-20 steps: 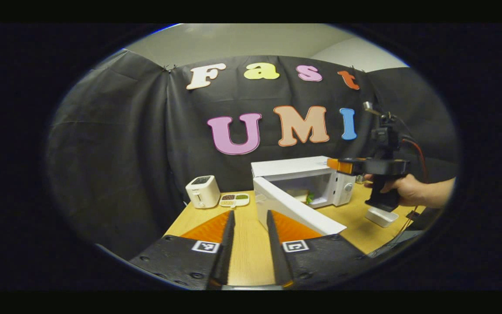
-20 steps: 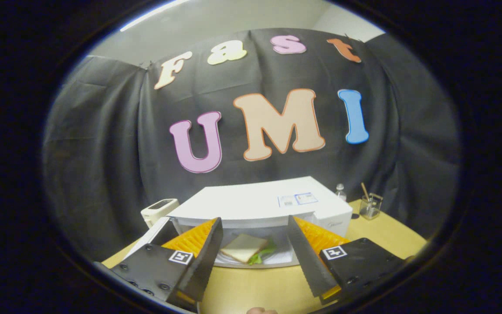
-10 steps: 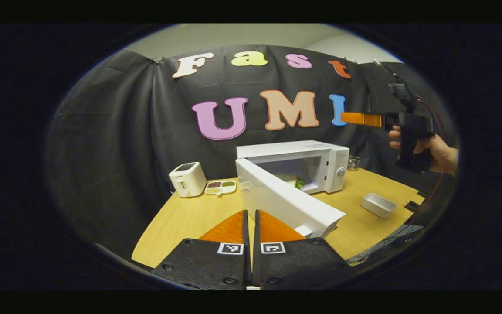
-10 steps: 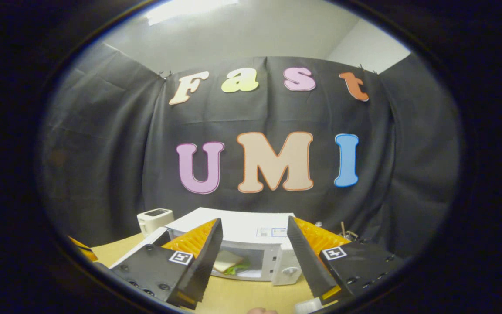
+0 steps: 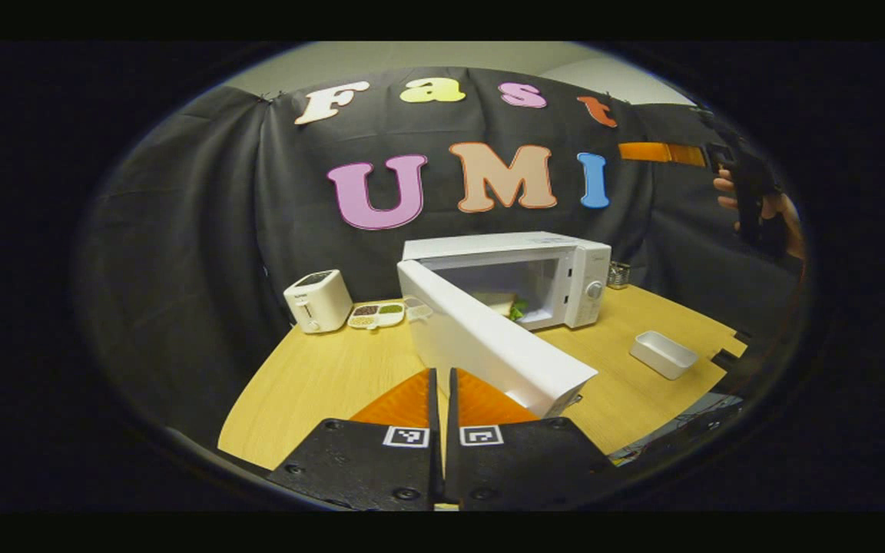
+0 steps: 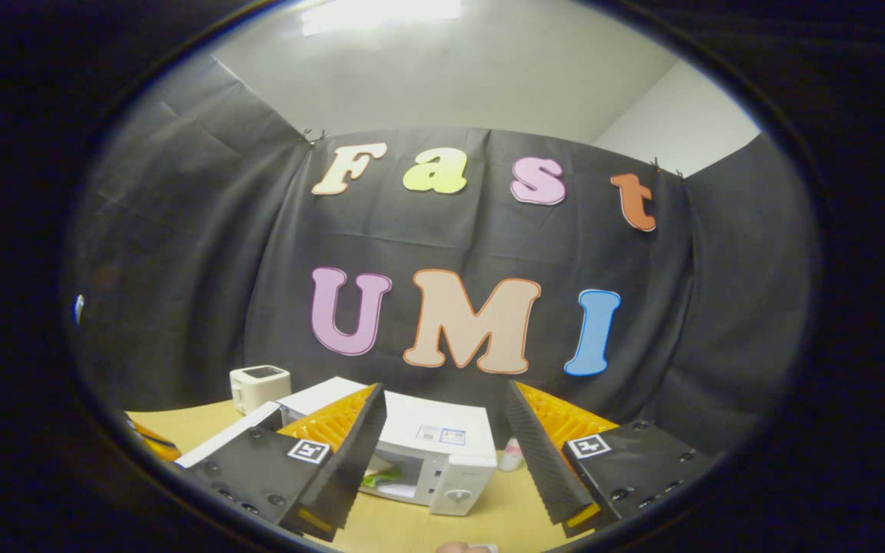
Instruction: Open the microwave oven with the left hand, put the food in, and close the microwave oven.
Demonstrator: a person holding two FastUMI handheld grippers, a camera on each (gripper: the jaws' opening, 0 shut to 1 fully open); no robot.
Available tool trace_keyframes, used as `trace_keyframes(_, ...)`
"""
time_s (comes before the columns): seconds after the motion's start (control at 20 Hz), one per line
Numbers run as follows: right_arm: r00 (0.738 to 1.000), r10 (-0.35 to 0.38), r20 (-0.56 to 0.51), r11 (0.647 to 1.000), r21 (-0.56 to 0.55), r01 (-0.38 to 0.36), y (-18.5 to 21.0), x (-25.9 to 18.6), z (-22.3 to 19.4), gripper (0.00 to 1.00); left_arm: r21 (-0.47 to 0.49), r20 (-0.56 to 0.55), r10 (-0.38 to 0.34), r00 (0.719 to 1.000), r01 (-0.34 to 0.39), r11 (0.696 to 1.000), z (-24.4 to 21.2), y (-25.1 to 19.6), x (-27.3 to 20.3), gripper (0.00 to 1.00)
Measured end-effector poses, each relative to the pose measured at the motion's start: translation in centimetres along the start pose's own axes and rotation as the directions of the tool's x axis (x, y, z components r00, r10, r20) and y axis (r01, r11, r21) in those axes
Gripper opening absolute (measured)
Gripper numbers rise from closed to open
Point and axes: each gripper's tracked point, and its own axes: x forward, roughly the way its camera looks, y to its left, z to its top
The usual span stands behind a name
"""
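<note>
Wooden table (image 5: 319, 376) bears boxy white microwave (image 5: 535, 253), flat door (image 5: 488, 346) open.

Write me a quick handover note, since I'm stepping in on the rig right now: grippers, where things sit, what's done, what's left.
Left gripper: shut, empty, low over the table just before the microwave door.
Right gripper: open, empty, held high and away from the microwave.
Food: inside the microwave cavity.
Done: door open, food in.
Left: swing the door shut, probably by pushing it with the left gripper.
</note>
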Motion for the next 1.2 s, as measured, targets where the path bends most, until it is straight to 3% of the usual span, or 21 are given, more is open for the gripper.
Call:
trace_keyframes(0.1, 1.0, -0.01, 0.0, 1.0, 0.012, 0.01, -0.7, -0.3, 0.4, 0.96, 0.011, 0.004, 0.008, 1.0, -0.008, 1.0, 0.1, -0.2, 0.2, 0.0)
trace_keyframes(0.3, 1.0, -0.019, -0.016, 0.999, 0.037, 0.02, -2.3, -0.4, 0.6, 0.91, 0.009, -0.003, 0.004, 1.0, -0.004, 1.0, 0.5, -1.6, 0.6, 0.0)
trace_keyframes(0.35, 1.0, -0.025, -0.014, 0.999, 0.036, 0.026, -2.8, -0.4, 0.7, 0.96, 0.007, 0.001, -0.002, 1.0, 0.002, 1.0, 0.7, -2.2, 0.8, 0.0)
trace_keyframes(0.65, 1.0, -0.026, -0.002, 0.999, 0.018, 0.026, -5.6, -0.8, 0.9, 0.96, 0.006, 0.001, -0.005, 1.0, 0.005, 1.0, 1.2, -4.9, 2.8, 0.0)
trace_keyframes(0.7, 1.0, -0.026, 0.002, 1.0, 0.017, 0.026, -6.0, -0.9, 1.0, 0.92, 0.004, 0.004, -0.008, 1.0, 0.008, 1.0, 1.5, -5.4, 3.1, 0.0)
trace_keyframes(0.75, 1.0, -0.029, 0.003, 0.999, 0.014, 0.029, -6.3, -1.0, 1.1, 0.96, 0.009, 0.001, -0.009, 1.0, 0.009, 1.0, 1.6, -5.9, 3.5, 0.0)
trace_keyframes(0.85, 1.0, -0.018, 0.005, 1.0, 0.005, 0.018, -7.0, -1.1, 1.2, 0.96, 0.021, 0.003, -0.013, 1.0, 0.013, 1.0, 1.8, -6.9, 4.4, 0.0)
trace_keyframes(0.9, 1.0, -0.01, 0.012, 1.0, 0.0, 0.01, -7.3, -1.2, 1.4, 0.92, 0.025, 0.002, -0.013, 1.0, 0.013, 1.0, 2.0, -7.3, 4.8, 0.01)
trace_keyframes(0.95, 1.0, -0.006, 0.015, 1.0, -0.008, 0.006, -7.5, -1.2, 1.4, 0.96, 0.031, -0.001, -0.013, 1.0, 0.013, 0.999, 2.0, -7.7, 5.3, 0.0)
trace_keyframes(1.0, 1.0, 0.001, 0.015, 1.0, -0.013, -0.001, -7.8, -1.2, 1.4, 0.92, 0.036, -0.001, -0.011, 1.0, 0.011, 0.999, 2.0, -8.1, 5.8, 0.0)
trace_keyframes(1.2, 1.0, 0.014, 0.028, 1.0, -0.014, -0.014, -9.2, -1.3, 1.8, 0.92, 0.03, -0.002, -0.005, 1.0, 0.005, 1.0, 2.5, -9.4, 7.3, 0.0)
